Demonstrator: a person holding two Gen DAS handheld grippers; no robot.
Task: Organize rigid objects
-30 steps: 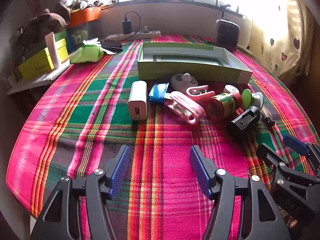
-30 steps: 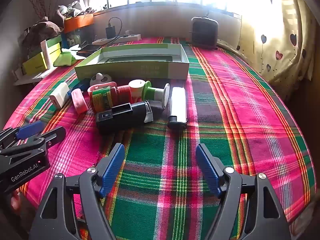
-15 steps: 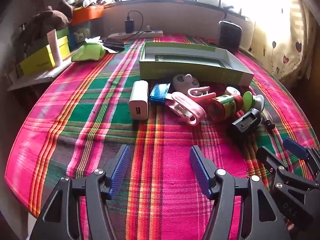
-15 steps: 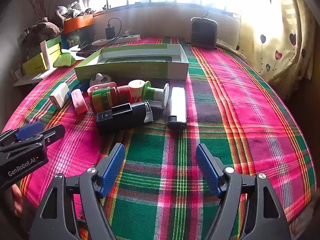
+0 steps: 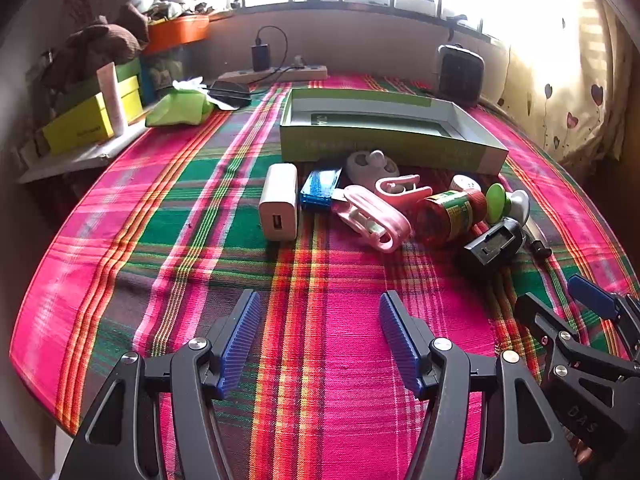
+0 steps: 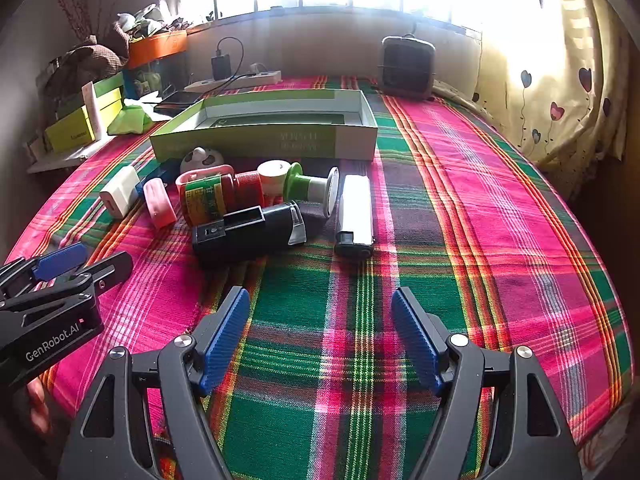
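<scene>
Clutter sits in one loose row on the plaid cloth, just in front of the open green box, which appears empty and is probably where the things are meant to go. White charger and pink clip lie at the left end; black tube and white lighter at the right. Left gripper and right gripper both hover above the near cloth, jaws spread, holding nothing. Judgement: sorting not yet begun; each gripper faces its own end of the row.
</scene>
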